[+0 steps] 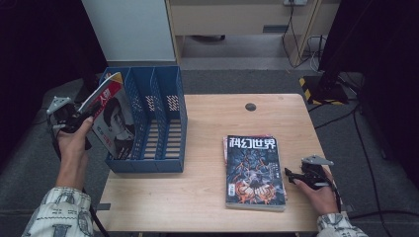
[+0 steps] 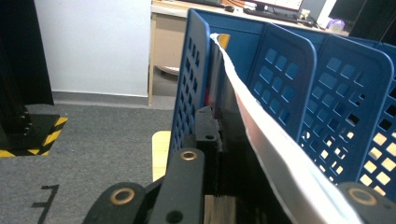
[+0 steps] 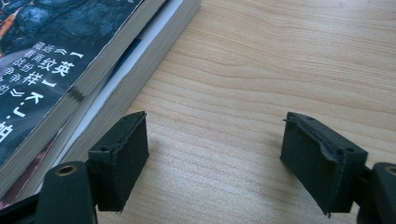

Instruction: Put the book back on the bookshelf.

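Observation:
A red-and-white magazine (image 1: 112, 116) leans tilted in the leftmost slot of the blue file rack (image 1: 165, 116), its top edge above the rack's rim. My left gripper (image 1: 79, 120) is shut on the magazine's left edge. In the left gripper view the magazine's white page edge (image 2: 261, 126) runs between the jaws of that gripper (image 2: 224, 140), with the rack's dividers (image 2: 289, 65) just behind. A stack of magazines (image 1: 254, 170) with a dark illustrated cover lies flat on the table. My right gripper (image 1: 295, 176) rests open just right of the stack, the jaws (image 3: 219, 154) empty over bare wood beside the stack's edge (image 3: 116, 79).
The wooden table (image 1: 207, 197) has a small round hole (image 1: 250, 106) near its far edge. The rack's other two slots hold nothing. A yellow-black striped base (image 1: 321, 89) stands on the grey floor at the back right, and a white panel (image 1: 131, 29) behind the rack.

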`<state>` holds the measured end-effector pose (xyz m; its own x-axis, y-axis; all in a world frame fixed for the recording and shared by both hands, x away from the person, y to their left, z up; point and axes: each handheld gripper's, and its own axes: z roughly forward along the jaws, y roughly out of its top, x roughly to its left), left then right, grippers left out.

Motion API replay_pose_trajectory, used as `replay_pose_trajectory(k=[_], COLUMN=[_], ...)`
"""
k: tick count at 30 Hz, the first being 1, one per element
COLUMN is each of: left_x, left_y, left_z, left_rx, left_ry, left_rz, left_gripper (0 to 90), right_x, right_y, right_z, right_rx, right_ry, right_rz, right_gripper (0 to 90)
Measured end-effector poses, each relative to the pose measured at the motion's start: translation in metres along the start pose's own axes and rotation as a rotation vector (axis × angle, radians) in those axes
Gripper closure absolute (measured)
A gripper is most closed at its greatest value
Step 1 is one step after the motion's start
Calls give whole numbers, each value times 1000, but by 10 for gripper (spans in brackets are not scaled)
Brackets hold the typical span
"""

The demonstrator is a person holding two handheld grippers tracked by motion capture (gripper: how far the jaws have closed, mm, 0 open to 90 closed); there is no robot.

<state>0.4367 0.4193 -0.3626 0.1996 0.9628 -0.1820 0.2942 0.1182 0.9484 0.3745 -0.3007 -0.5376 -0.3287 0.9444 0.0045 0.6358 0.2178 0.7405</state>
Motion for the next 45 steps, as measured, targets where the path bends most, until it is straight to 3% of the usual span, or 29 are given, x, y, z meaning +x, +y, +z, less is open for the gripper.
replay_pose_trajectory(k=[9, 17, 25, 37, 41, 45], left_x=[-3, -6, -5, -10, -12, -11], left_y=[2, -3, -18, -39, -47, -54], left_z=[-3, -10, -20, -37, -42, -50], left_rx=[-10, 20, 56, 98, 109, 121], left_ry=[-4, 12, -1, 13, 14, 25], left_rz=[18, 58, 57, 123, 113, 131], left_gripper=[768, 622, 505, 438, 437, 443], right_x=[0, 1, 1, 2, 2, 2], right_y=[0, 0, 0, 1, 1, 1], right_z=[0, 0, 0, 1, 1, 1], right_rx=[0, 1, 4, 5, 5, 6], right_ry=[0, 0, 0, 1, 1, 0], right_rz=[0, 1, 0, 3, 3, 5], right_gripper=[231, 217, 213, 202, 200, 199])
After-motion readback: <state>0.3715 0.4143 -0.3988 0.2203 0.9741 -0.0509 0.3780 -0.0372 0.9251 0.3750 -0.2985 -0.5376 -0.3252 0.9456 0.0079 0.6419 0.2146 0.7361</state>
